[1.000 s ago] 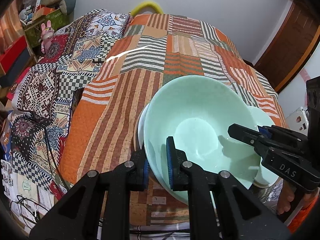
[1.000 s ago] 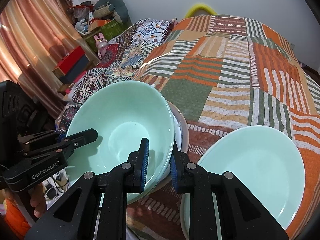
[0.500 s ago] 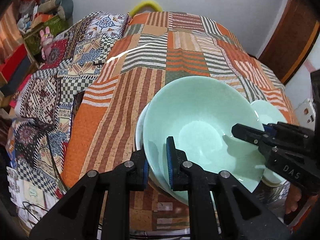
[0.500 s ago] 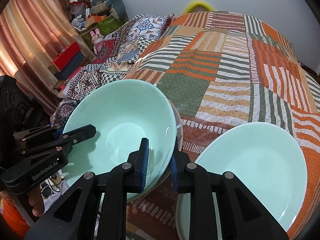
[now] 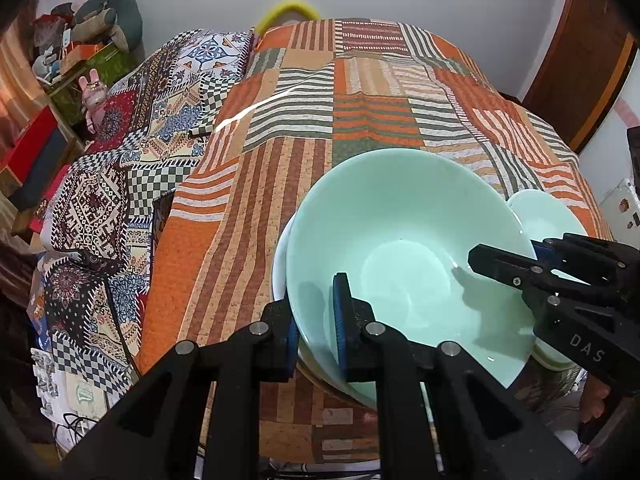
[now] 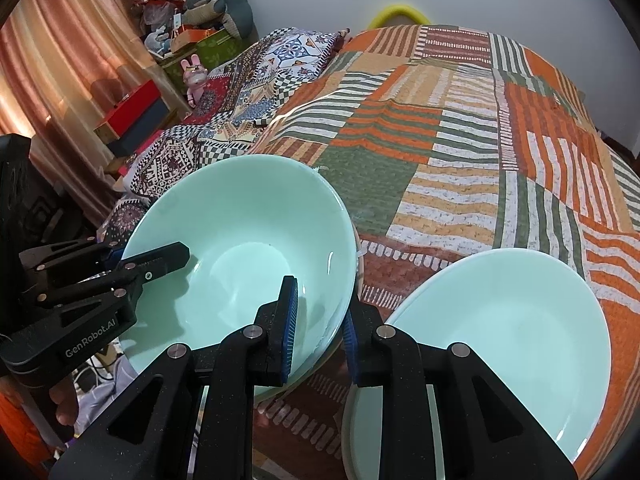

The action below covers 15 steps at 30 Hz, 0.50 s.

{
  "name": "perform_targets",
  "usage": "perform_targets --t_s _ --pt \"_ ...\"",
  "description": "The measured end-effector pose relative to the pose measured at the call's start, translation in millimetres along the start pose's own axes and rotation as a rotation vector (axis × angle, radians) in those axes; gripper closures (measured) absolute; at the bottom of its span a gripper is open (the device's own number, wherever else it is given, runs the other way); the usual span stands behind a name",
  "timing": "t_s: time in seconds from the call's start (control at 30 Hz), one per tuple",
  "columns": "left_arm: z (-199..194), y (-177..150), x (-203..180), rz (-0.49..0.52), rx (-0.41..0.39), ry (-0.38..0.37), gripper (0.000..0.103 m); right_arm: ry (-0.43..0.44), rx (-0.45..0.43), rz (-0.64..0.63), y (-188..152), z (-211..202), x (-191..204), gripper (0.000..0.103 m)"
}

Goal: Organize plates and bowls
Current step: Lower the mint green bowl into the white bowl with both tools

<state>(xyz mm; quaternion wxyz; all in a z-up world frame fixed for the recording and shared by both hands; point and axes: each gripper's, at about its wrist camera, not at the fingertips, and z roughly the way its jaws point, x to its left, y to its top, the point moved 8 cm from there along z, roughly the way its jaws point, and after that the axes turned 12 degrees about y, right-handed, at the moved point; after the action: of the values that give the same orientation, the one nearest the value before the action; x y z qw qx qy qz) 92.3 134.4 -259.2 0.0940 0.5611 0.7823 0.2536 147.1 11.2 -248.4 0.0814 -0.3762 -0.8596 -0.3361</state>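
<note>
1. Left wrist view: the left gripper [image 5: 316, 316] pinches the near rim of the green bowl [image 5: 404, 256]. One blue pad is inside the bowl and one is outside, squeezed tight on the wall.
2. The bowl sits in a white bowl [image 5: 280, 268], whose edge peeks out on the left. Both are near the front edge of the striped cloth [image 5: 304, 120].
3. The right gripper [image 5: 516, 264] holds the bowl's right rim. A green plate [image 5: 548, 216] lies just behind it.
4. Past the bowl, the cloth is bare all the way to the wall.
5. Right wrist view: the right gripper [image 6: 320, 328] has one pad inside the green bowl [image 6: 248, 248] and one outside, closed on the rim. Its jaws have just been opening a tiny bit.
6. The green plate [image 6: 520, 328] lies just right of the bowl, near the front edge.
7. The left gripper [image 6: 152, 262] grips the bowl's far left rim.
</note>
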Motion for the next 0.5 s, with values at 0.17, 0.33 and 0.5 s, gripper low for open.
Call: perform_targets --t_s 0.17,0.33,0.5 --pt "0.8 -0.4 0.2 0.009 0.0 0.001 0.088 0.005 0.01 -0.009 1.1 -0.7 1.4 0.083" --pt "1.7 0.4 -3.1 0.035 -0.008 0.02 0.087 -0.049 -0.015 -0.041 4.7 -8.9 -0.2 0.082" --pt "-0.4 3.6 -1.3 0.018 -0.004 0.01 0.086 -0.044 -0.055 -0.045 10.1 -20.3 -1.4 0.076"
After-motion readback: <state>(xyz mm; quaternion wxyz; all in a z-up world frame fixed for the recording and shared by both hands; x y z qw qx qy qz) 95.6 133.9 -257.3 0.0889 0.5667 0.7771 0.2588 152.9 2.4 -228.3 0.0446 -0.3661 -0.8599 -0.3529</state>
